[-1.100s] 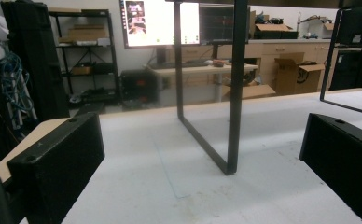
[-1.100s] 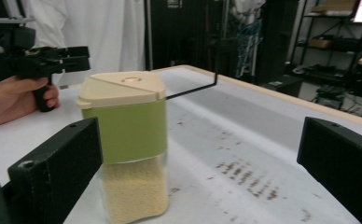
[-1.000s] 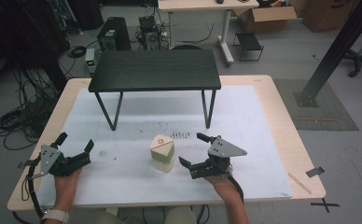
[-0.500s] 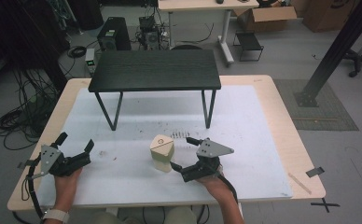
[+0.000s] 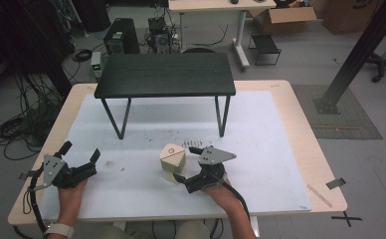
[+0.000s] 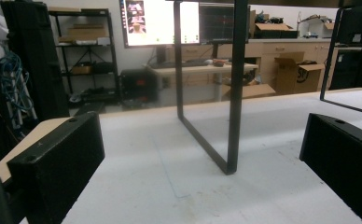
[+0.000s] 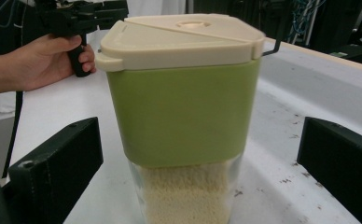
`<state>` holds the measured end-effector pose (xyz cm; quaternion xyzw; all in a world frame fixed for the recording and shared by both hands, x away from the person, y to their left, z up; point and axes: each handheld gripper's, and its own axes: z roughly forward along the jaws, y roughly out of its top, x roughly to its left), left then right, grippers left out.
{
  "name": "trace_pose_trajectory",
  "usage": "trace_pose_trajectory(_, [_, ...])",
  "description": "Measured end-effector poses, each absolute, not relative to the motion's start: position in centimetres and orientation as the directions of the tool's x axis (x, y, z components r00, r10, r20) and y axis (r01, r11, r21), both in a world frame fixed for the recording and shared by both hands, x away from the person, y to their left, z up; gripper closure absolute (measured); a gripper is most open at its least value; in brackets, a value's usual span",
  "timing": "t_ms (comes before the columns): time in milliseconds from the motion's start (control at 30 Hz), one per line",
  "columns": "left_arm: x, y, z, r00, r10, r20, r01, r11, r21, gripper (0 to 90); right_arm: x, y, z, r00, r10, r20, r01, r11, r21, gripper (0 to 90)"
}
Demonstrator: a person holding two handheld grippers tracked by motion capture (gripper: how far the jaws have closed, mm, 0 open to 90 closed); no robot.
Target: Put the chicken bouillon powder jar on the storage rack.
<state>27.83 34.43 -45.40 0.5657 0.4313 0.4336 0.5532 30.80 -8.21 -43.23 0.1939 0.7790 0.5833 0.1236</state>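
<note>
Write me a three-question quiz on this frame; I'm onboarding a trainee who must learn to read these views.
1. True or false: the right gripper is shut on the container.
2. The container's band is: A red, B green, C blue.
3. What stands on the white mat beyond the container?

Key: 1 false, its jaws stand open on either side, not touching. 2 B. 3 A small black table on thin metal legs.
</note>
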Motion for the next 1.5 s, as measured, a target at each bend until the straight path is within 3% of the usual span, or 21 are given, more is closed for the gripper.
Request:
trace_pose_trajectory(767, [27.8,34.4,-45.4,0.251,0.968,0.013,0.006,-0.015,1.000,0.2,32.0,-5.1,-44.3,-0.905,0.424,0.033,0.177,0.306,0.936,3.7])
trace_pose_trajectory(1067, [27.8,34.5,-45.4,0.251,0.968,0.013,0.005,-0.014,1.000,0.2,32.1,-5.1,-44.4,-0.910,0.413,0.040,0.186,0.318,0.930,13.8])
trace_pose_trajectory(1267, [27.8,34.5,-45.4,0.251,0.968,0.012,0.004,-0.014,1.000,0.2,32.1,-5.2,-44.2,-0.917,0.397,0.030,0.167,0.315,0.934,25.4])
trace_pose_trajectory(1500, [27.8,34.5,-45.4,0.251,0.968,0.012,0.003,-0.013,1.000,0.2,32.0,-5.2,-44.1,-0.920,0.390,0.022,0.157,0.317,0.935,28.5])
